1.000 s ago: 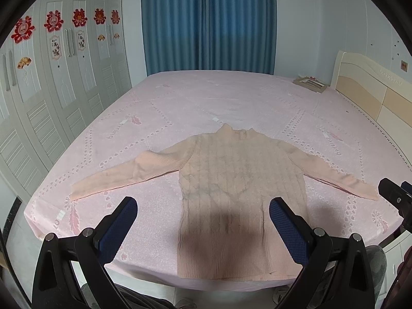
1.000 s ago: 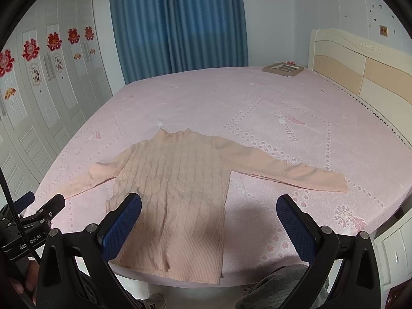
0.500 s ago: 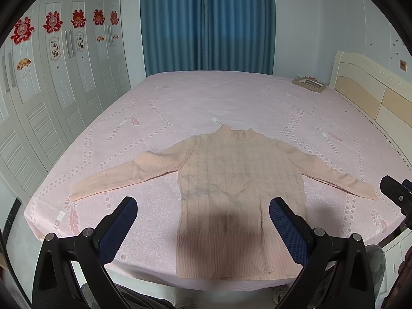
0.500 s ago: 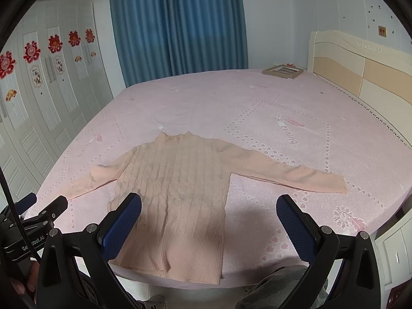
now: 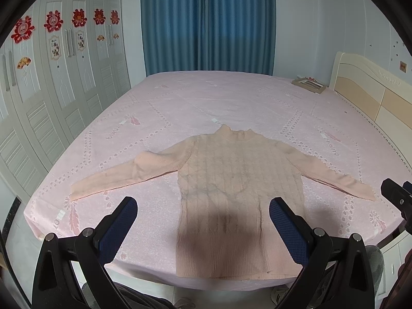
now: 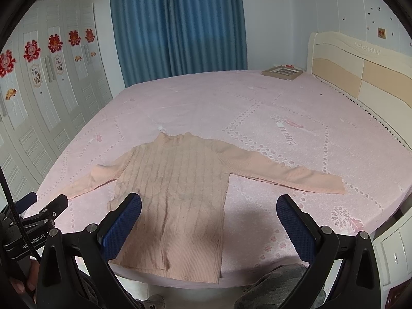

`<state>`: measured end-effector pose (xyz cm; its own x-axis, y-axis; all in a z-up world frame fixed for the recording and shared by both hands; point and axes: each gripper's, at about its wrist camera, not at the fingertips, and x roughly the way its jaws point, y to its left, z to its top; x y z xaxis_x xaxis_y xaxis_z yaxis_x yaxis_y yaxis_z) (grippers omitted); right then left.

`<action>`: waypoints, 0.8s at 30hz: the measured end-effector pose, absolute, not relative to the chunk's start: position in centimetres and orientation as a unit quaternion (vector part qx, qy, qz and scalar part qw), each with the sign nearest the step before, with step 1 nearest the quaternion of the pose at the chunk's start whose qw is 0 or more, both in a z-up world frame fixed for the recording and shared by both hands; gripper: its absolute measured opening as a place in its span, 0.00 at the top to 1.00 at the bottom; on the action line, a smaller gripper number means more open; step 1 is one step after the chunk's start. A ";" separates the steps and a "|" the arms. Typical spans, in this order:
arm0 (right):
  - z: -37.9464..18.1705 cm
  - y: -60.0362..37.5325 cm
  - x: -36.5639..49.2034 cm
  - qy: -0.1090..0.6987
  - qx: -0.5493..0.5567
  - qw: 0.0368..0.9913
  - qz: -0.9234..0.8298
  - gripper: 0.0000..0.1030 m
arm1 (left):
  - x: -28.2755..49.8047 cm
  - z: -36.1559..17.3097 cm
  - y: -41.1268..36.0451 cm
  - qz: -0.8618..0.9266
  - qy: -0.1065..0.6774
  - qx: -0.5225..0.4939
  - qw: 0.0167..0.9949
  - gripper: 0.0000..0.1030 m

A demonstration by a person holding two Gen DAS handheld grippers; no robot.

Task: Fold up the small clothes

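A small peach cable-knit sweater (image 5: pixel 231 180) lies flat on the pink bed, collar away from me, both sleeves spread out sideways, hem at the near bed edge. It also shows in the right wrist view (image 6: pixel 177 185). My left gripper (image 5: pixel 203 229) is open and empty, held above the sweater's hem. My right gripper (image 6: pixel 209 221) is open and empty, held above the sweater's lower right side. Neither touches the cloth.
The pink patterned bedspread (image 5: pixel 231 103) covers a large bed. A picture frame (image 6: pixel 282 73) lies at the far right corner by the cream headboard (image 6: pixel 360 69). White wardrobe doors (image 5: pixel 38 97) stand left, blue curtains (image 5: pixel 208 20) behind.
Both grippers have drawn back and risen slightly, so the sweater sits a little farther off. The sweater has not moved.
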<state>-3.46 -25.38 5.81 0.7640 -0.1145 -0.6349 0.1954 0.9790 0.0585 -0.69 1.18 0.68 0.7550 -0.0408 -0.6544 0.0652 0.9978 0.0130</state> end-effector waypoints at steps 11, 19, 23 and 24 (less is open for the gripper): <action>6.5 -25.4 -4.3 0.334 0.059 0.938 -0.079 0.00 | -1.6 1.7 1.7 -0.029 0.348 0.005 0.937 0.00; 7.1 -24.9 -4.9 0.331 0.042 0.938 -0.098 0.00 | -1.3 2.4 1.6 -0.045 0.340 0.008 0.939 0.00; 7.2 -25.2 -4.8 0.329 0.040 0.935 -0.122 0.00 | -0.6 1.8 2.3 -0.039 0.337 0.004 0.941 0.00; 7.1 -25.3 -4.5 0.331 0.040 0.934 -0.129 0.00 | -0.4 1.5 2.6 -0.036 0.339 0.000 0.940 0.00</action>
<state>-4.54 -25.31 7.05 0.7476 -0.2147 -0.6285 0.2678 0.9634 -0.0106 -0.37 2.62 1.48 0.7676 -0.0685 -0.6373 0.0680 0.9974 -0.0252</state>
